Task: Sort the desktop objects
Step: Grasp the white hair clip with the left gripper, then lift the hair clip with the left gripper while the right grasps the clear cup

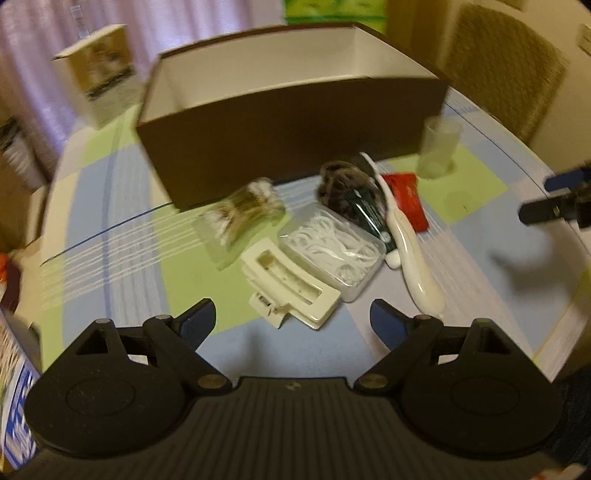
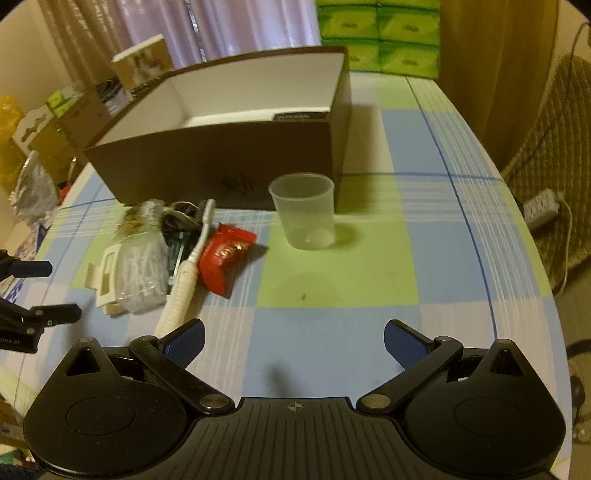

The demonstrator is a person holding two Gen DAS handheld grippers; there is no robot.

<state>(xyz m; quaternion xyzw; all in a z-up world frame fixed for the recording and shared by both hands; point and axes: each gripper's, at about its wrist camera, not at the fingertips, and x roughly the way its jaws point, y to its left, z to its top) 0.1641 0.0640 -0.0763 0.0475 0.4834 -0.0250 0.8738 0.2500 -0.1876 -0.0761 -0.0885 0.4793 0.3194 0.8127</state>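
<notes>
A brown box [image 1: 295, 147] with a white inside stands open at the back of the checked tablecloth. In front of it lie a pack of cotton swabs [image 1: 240, 218], a white hair clip [image 1: 291, 288], a clear box of floss picks [image 1: 332, 251], a white toothbrush [image 1: 406, 251], a red packet [image 1: 406, 199] and a dark hair tie [image 1: 340, 184]. My left gripper [image 1: 293, 314] hovers open just short of the hair clip. My right gripper [image 2: 293, 330] is open over bare cloth, with a clear plastic cup [image 2: 303, 210] ahead and the toothbrush [image 2: 184, 273] to its left.
Green tissue packs [image 2: 380, 33] are stacked behind the box [image 2: 221, 162]. A small printed carton [image 1: 96, 74] stands at the back left. The round table's edge [image 2: 517, 295] curves on the right, with a wicker chair [image 2: 554, 166] and a power strip [image 2: 541, 206] beyond.
</notes>
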